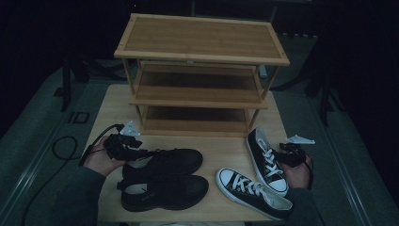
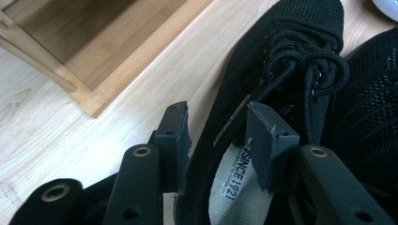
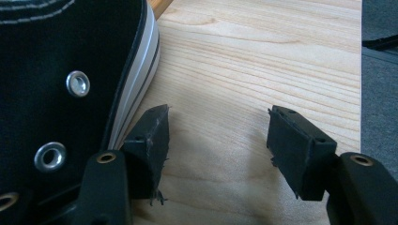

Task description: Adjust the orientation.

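Your left tool (image 1: 141,153) sits at the heel end of the far black shoe (image 1: 164,161), and in the left gripper view its 2 jaws stand apart on either side of that shoe's collar wall: one jaw outside over the table (image 2: 61,136), the other over the insole, where printed lettering shows. The jaws straddle the collar but you cannot tell from the pictures whether they press on it. The laces of this shoe lie bunched just ahead of the jaws. A 2nd black shoe (image 1: 164,192) lies just beside it, nearer to you, with its toe pointing the same way, toward the right. Your right tool (image 1: 284,154) rests at the right edge of the table, just beside the outer side of a black-and-white sneaker (image 1: 266,160) whose toe points toward you. In the right gripper view the jaws are wide open with only bare wood between them; the left-hand jaw is close against the sneaker's white sole stripe, and 2 metal eyelets show on the black canvas. The other sneaker (image 1: 254,192) lies slanted in front, its white toe near the black shoes. Behind all 4 shoes stands a wooden shoe rack (image 1: 202,56) with 3 shelves, all bare.
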Available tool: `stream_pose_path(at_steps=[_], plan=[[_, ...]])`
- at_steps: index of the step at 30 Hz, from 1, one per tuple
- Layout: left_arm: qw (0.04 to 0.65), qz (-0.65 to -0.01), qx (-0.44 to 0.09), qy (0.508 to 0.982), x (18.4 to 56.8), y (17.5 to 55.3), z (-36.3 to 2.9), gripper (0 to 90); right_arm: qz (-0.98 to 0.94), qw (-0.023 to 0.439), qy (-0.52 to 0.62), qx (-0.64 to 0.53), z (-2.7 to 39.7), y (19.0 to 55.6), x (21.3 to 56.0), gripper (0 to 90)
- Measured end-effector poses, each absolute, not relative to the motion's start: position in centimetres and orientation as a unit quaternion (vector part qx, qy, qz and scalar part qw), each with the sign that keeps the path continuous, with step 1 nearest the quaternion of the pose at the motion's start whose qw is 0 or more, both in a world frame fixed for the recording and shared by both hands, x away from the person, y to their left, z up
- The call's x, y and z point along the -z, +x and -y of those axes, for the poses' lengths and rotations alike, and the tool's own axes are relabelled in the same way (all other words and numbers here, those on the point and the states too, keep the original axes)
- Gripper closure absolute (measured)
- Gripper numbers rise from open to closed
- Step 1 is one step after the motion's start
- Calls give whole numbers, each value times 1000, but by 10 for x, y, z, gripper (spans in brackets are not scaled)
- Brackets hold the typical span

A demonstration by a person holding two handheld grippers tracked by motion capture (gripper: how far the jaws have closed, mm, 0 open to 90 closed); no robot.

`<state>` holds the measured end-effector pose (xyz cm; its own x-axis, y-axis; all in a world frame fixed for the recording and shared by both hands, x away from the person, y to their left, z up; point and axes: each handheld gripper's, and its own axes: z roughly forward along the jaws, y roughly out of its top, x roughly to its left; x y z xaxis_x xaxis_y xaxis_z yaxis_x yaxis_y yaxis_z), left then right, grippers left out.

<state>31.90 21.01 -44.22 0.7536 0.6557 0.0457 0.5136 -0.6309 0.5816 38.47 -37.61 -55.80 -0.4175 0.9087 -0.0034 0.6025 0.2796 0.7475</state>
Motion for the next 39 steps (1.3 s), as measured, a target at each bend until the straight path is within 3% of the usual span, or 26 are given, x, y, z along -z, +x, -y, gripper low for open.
stream_pose_path(at_steps=[18,22,35,39], plan=[[240,-286,-100,922,449,330,-185,717,-768,222,492,-344,376,385,558,393],[229,-281,-102,926,452,332,-180,859,-768,222,492,-344,376,385,558,392],[261,-326,-108,902,440,339,-191,878,-768,223,492,-344,376,385,558,393],[267,-370,-135,880,432,351,-200,879,-768,223,492,-344,376,385,558,392]])
